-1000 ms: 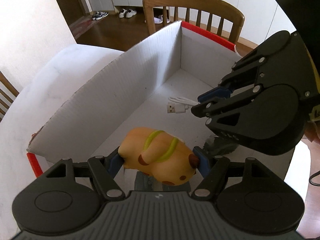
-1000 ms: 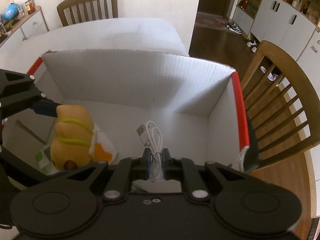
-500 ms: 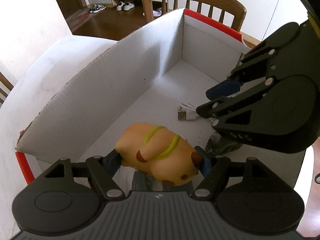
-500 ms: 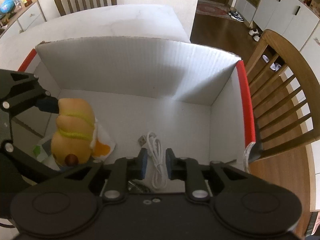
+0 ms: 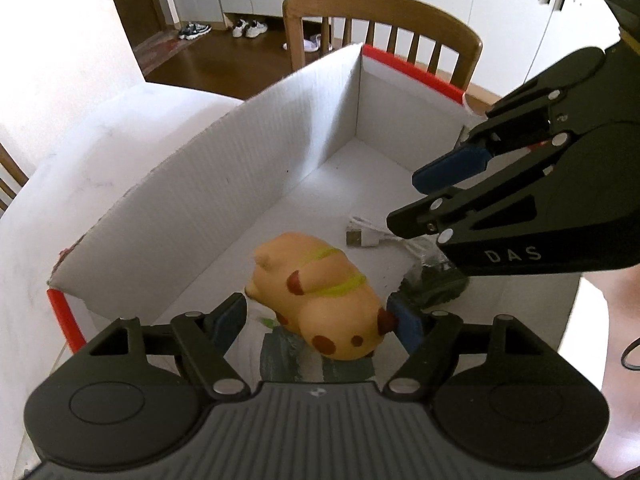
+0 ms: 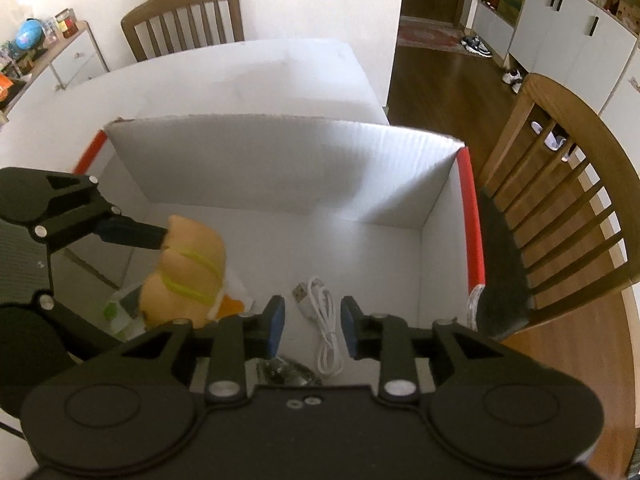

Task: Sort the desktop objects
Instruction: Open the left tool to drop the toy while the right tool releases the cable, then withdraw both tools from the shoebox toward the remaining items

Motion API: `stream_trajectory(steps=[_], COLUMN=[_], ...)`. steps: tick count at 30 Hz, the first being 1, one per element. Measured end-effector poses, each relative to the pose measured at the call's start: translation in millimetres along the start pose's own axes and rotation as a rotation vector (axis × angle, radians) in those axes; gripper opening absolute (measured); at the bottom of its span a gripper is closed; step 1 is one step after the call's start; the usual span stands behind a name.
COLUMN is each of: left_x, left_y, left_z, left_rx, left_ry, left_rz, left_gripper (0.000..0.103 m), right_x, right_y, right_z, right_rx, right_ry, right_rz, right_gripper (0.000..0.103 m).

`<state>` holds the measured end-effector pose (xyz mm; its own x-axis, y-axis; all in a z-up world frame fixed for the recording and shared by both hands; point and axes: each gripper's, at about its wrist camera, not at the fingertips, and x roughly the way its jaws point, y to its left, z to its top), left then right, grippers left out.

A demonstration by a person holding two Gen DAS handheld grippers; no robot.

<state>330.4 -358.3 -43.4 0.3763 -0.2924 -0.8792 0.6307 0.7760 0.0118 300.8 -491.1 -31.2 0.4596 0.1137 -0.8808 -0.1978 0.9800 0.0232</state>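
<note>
A: From the left wrist camera, what do you see?

B: The left gripper [image 5: 320,320] hangs over the near end of a white cardboard box [image 5: 192,208] with red-taped corners, which sits on the white desk [image 5: 80,152]. An orange squishy toy [image 5: 320,296] with yellow-green stripes and brown spots sits between its blue-padded fingers [image 5: 404,326]. The right pad presses the toy's spotted end; the left pad looks just clear of its other end, so I cannot tell whether the grip is firm.

A: Anything under the toy?

B: A dark packet [image 5: 296,356] lies on the box floor beneath it, and another crumpled dark wrapper [image 5: 432,284] just to the right. Further in, a white USB cable [image 5: 372,236] lies on the floor, its plug towards the long far wall. The right gripper [image 5: 436,196] reaches in from the right edge above the cable, fingers slightly apart.

A: And the right wrist camera?

B: The right gripper [image 6: 312,326] has just been opening; its fingers [image 6: 276,326] stand narrowly apart and empty. The coiled cable [image 6: 320,320] lies on the box floor below the gap, touching neither pad, near the box's short right wall [image 6: 444,264]. The left gripper [image 6: 160,256] comes in from the left side with the toy [image 6: 188,272], one blue finger [image 6: 132,232] against the toy's top end. Bits of white, green and orange packaging [image 6: 120,312] show under the toy.

A: Around the desk?

B: A wooden chair [image 6: 576,208] stands by the right end, another [image 6: 184,16] at the far edge.
</note>
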Motion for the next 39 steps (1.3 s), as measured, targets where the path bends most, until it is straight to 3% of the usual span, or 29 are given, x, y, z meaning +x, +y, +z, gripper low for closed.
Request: stream_trajectory(steps=[4, 8, 12, 24, 39], left_x=[-9.8, -22.0, -34.4, -78.1, -127.4], left_y=[-0.4, 0.5, 0.1, 8.2, 28.9], left_z=[-2.5, -7.0, -13.2, -44.8, -102.4], left_rx=[-0.008, -0.013, -0.022, -0.084, -0.171], left_ry=[-0.023, -0.049, -0.075, -0.162, -0.256], left_rz=[-0.002, -0.007, -0.011, -0.006, 0.017], left_gripper=[0.077, 0.077, 0.077, 0.077, 0.077], right_x=[-14.5, -26.5, -38.8, -65.8, -88.3], right_y=[1.9, 2.0, 4.0, 23.1, 83.3], right_z=[0.6, 2.6, 0.0, -13.7, -22.5], right_rx=[-0.002, -0.010, -0.014, -0.011, -0.070], right_ry=[-0.021, -0.058, -0.076, -0.122, -0.192], right_rz=[0.014, 0.007, 0.014, 0.033, 0.055], right_gripper=[0.031, 0.051, 0.056, 0.061, 0.063])
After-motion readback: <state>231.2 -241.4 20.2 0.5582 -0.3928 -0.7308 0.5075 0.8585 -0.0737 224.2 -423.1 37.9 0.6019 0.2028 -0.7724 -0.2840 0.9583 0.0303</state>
